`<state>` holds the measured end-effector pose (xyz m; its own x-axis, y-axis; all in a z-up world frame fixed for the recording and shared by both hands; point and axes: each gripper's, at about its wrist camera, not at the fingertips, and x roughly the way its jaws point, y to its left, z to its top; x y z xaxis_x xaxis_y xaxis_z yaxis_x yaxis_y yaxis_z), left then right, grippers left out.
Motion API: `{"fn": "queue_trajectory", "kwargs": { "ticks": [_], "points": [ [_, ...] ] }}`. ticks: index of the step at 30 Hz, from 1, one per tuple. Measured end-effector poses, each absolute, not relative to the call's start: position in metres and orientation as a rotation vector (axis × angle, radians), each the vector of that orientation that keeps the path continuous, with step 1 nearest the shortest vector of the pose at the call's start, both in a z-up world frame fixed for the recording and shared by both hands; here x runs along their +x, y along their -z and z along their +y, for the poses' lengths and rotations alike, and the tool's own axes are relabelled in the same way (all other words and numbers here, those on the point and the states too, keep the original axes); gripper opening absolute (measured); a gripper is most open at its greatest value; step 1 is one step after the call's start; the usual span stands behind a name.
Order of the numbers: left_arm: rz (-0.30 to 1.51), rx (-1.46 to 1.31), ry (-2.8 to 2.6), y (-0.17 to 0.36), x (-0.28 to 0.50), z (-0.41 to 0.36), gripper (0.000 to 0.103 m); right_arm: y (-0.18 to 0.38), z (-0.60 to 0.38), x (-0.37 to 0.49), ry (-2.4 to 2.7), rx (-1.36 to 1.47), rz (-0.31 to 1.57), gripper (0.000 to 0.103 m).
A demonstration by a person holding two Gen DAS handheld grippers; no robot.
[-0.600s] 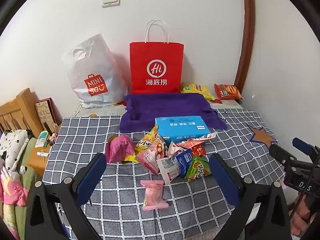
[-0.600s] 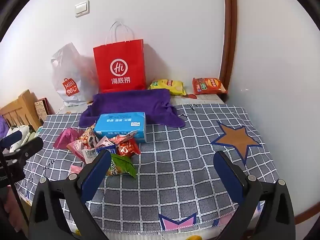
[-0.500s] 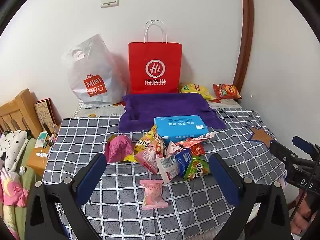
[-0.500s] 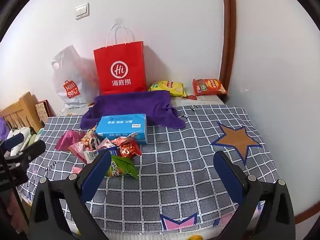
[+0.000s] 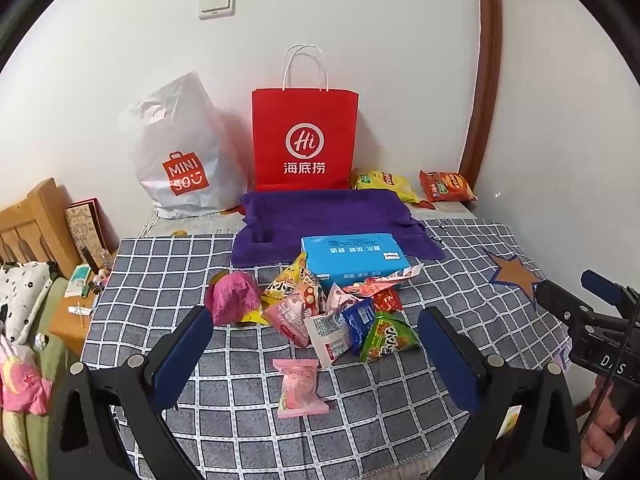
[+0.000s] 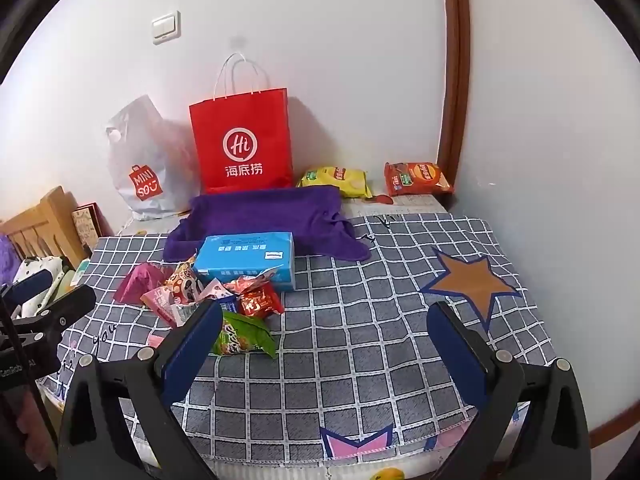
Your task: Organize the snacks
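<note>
Purple towel (image 5: pixel 324 216), light switch (image 5: pixel 216 2), bed w/ pillow (image 5: pixel 20 296).

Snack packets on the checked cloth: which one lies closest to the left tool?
The pink packet. It lies alone on the cloth, apart from the pile, nearest the open left tool.

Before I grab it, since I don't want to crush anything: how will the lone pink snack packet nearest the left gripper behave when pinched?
The pink packet looks puffed and pillow-like, so it is probably light and would squash under a hard pinch. Its glossy film may slip. Lying flat on the checked cloth, apart from the pile, it should not roll.
</note>
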<state>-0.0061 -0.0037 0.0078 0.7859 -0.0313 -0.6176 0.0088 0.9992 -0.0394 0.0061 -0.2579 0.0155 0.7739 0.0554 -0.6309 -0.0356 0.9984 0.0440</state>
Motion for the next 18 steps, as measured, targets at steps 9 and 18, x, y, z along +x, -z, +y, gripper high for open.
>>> {"fn": "queue_trajectory", "kwargs": {
  "ticks": [9, 18],
  "points": [
    [0.668, -0.036, 0.018, -0.0081, -0.0057, -0.0030, 0.103, -0.0157, -0.2584, 0.0026, -0.050, 0.043, 0.676, 0.101],
    [0.664, -0.036, 0.018, -0.0071, -0.0072, -0.0028, 0.103, -0.0165, -0.2546, 0.0005, -0.060, 0.032, 0.673, 0.101]
  ]
}}
